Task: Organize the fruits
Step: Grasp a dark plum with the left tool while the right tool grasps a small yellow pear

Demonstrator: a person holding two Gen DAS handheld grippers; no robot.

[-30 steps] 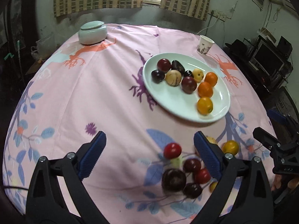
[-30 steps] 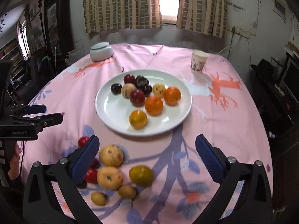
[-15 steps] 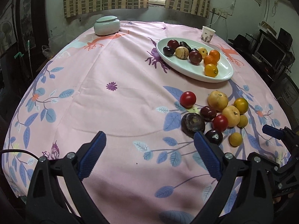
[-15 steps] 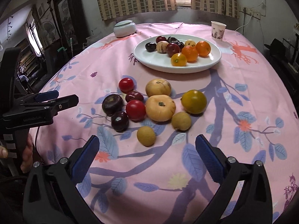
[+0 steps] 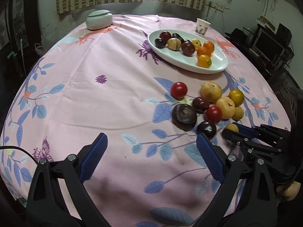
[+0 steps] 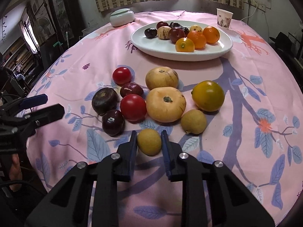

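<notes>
A white oval plate (image 6: 144, 45) (image 5: 181, 64) at the back of the table holds several dark, pale and orange fruits. Nearer lies a loose pile: red tomatoes (image 6: 133, 107), dark plums (image 6: 113, 122), pale yellow melons (image 6: 166, 104), a yellow-orange fruit (image 6: 208, 96) and small yellow fruits. My right gripper (image 6: 149, 141) has its fingers closed against a small yellow fruit (image 6: 149, 144) (image 5: 232, 127) that rests on the cloth. My left gripper (image 5: 151, 155) is open and empty above the cloth, left of the pile; it also shows in the right wrist view (image 6: 39, 106).
The round table wears a pink flowered cloth (image 5: 94, 94). A pale green lidded bowl (image 5: 99, 19) stands at the back left and a paper cup (image 5: 203, 26) beside the plate at the back right. Dark furniture surrounds the table.
Both grippers pulled back from above the plate toward the near table edge. My right gripper came down to the pile and closed its fingers around the small yellow fruit.
</notes>
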